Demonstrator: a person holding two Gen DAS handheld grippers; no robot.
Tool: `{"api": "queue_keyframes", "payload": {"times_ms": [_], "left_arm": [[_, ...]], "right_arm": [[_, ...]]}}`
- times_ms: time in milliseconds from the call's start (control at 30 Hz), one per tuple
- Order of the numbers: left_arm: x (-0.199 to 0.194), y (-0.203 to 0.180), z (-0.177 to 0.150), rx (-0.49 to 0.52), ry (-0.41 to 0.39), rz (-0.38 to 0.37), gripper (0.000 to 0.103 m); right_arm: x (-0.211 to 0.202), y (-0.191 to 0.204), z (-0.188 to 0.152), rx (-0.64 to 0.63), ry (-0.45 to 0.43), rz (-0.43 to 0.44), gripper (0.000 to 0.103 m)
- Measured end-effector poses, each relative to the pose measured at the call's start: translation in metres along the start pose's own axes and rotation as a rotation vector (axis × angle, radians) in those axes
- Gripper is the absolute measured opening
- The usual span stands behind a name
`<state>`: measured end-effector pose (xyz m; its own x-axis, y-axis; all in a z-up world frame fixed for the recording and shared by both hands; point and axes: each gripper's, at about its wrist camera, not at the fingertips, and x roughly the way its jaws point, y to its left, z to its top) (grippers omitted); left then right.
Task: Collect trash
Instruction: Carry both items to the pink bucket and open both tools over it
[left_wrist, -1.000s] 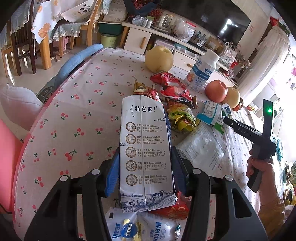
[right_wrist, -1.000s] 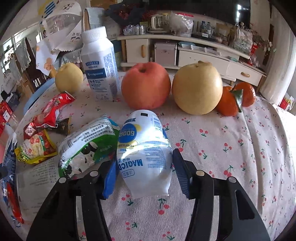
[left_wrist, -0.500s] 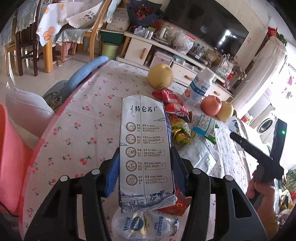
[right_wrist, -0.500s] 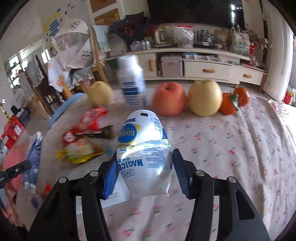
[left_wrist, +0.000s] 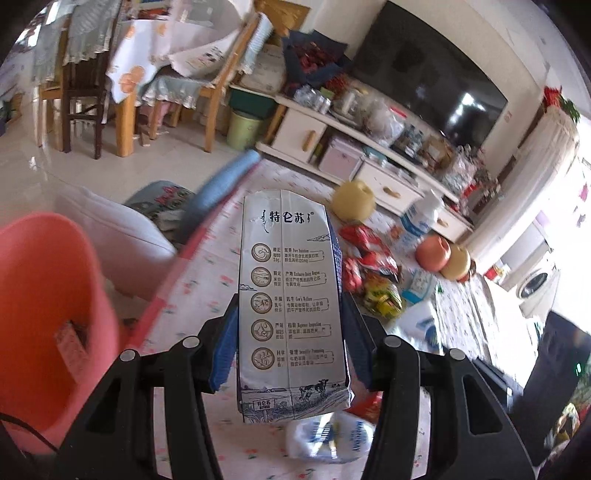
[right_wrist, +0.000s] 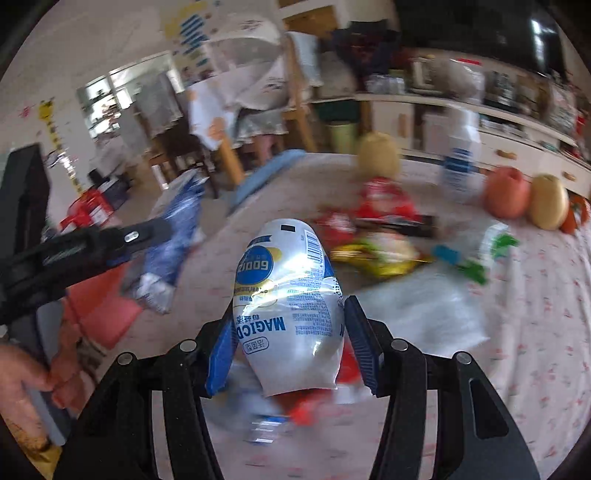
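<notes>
Currently the left gripper (left_wrist: 290, 354) is clamped on a flattened milk carton (left_wrist: 290, 295), long axis running forward along the fingers. The right gripper (right_wrist: 291, 343) likewise grips a white milk pouch (right_wrist: 291, 306), also lengthwise between its pads. The pink bin (left_wrist: 48, 314) lies left of the carton, beyond the table (left_wrist: 192, 295) edge, so the left gripper appears nearer to it; in the right wrist view the bin shows only partly, behind the left gripper. Remaining wrappers (left_wrist: 369, 266) lie on the table beside the fruit. Judged next: carry both items leftward over the bin.
</notes>
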<state>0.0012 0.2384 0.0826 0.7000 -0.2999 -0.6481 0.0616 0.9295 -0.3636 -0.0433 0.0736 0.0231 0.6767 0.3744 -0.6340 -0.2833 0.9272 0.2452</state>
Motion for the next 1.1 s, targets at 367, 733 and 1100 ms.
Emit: {"api": "queue_keyframes", "payload": {"times_ms": [367, 733, 1100], "left_arm": [[-0.067, 0.116, 0.020, -0.248, -0.152, 0.154, 0.054], [-0.084, 0.175, 0.019, -0.369, -0.173, 0.282, 0.087], [-0.086, 0.159, 0.023, -0.235, -0.253, 0.324, 0.094]], "right_arm": [[0.035, 0.165, 0.026, -0.223, 0.011, 0.147, 0.056], [0.097, 0.258, 0.017, -0.377, 0.099, 0.130, 0.072], [0.052, 0.194, 0.007, -0.257, 0.007, 0.037, 0.091]]}}
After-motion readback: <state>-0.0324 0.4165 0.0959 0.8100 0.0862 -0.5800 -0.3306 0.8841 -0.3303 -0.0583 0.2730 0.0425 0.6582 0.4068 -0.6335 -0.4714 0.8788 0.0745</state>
